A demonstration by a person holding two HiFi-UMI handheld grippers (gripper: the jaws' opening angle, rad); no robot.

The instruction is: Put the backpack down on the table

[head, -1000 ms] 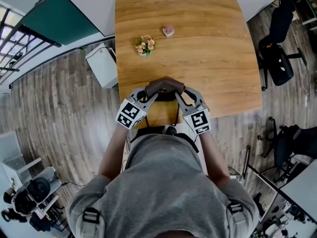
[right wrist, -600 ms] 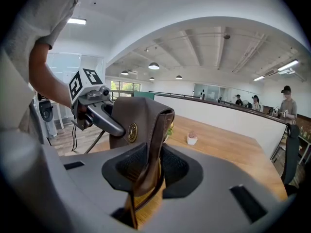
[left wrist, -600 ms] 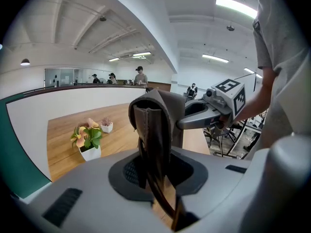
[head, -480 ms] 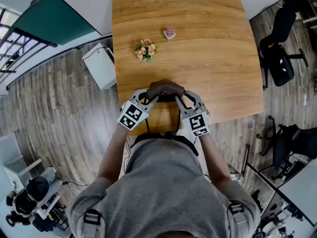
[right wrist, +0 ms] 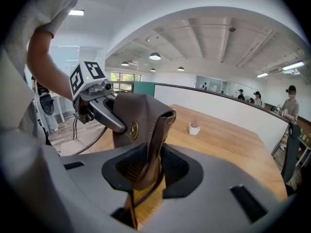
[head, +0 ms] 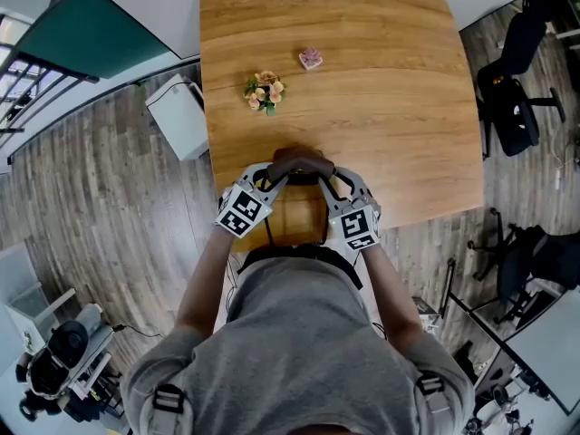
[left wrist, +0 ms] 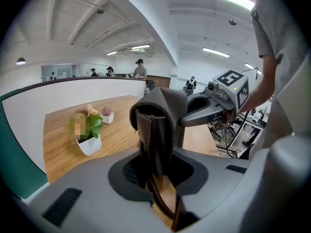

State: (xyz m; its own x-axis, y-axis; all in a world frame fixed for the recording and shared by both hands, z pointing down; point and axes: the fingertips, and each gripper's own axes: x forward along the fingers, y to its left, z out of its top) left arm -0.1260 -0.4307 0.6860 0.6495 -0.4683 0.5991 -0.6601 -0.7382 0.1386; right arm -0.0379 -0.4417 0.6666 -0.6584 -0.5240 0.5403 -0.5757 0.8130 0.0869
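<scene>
Pinching brown leather backpack [head: 302,162] at wooden bench [head: 390,80] edge — left hand-held gripper [head: 275,178], jaws just opening, and right hand-held gripper [head: 328,179] both grip it; loosening early risks dropping it.

Backpack [head: 299,163]: dark brown leather, 1 round brass-coloured emblem.
Worktop [head: 381,107]: honey-brown wood, banded grain.
Flower pot [head: 264,90]: white; peach and cream blooms, green leaves.
Small pot [head: 311,58]: white, pink plant.
Floor [head: 109,207]: grey-brown planks.
Shirt [head: 299,343]: plain grey.
Partition [head: 82,25]: teal.
Office chair [head: 512,107]: black.
</scene>
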